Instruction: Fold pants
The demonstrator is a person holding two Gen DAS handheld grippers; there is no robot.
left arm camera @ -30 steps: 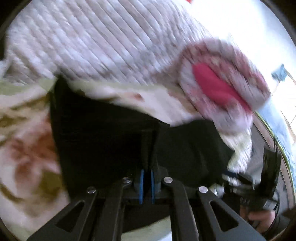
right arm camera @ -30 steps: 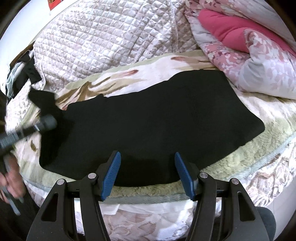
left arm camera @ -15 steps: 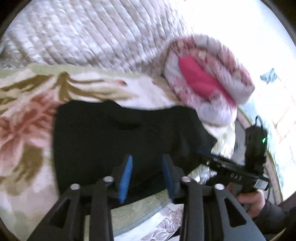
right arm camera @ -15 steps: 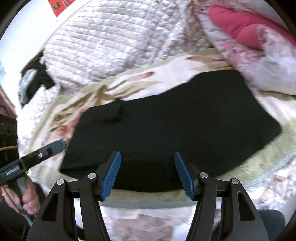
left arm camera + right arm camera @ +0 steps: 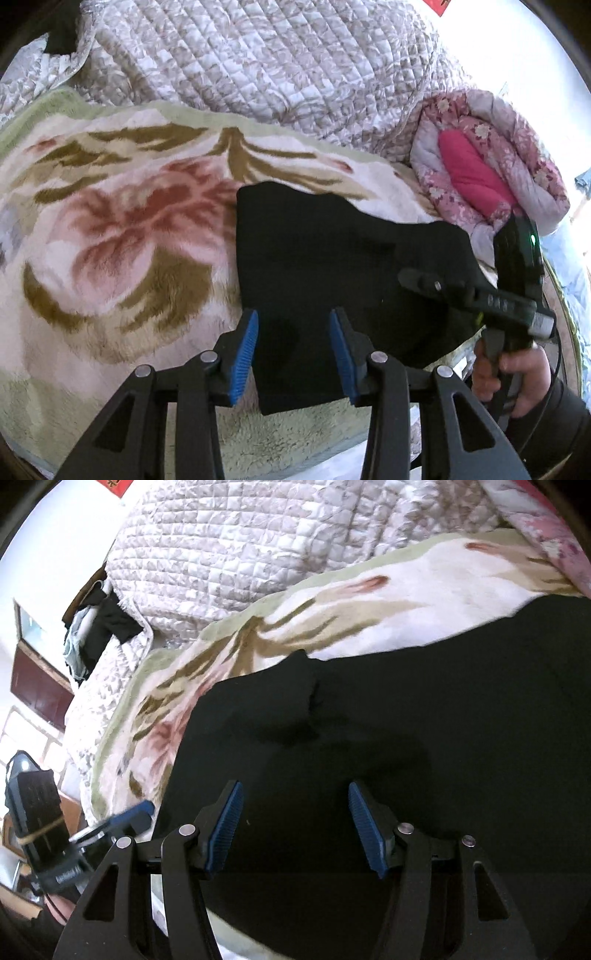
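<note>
Home bedroom: bed with floral blanket, quilted coverlet, rolled pink duvet (clothes heaped behind).

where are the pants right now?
The black pants lie folded on the flowered blanket, centre-right in the left wrist view, under the open left gripper, near the pink quilt.

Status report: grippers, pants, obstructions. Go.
Left gripper open, right gripper open, both empty. Black pants folded on floral blanket. Nothing in the way.
</note>
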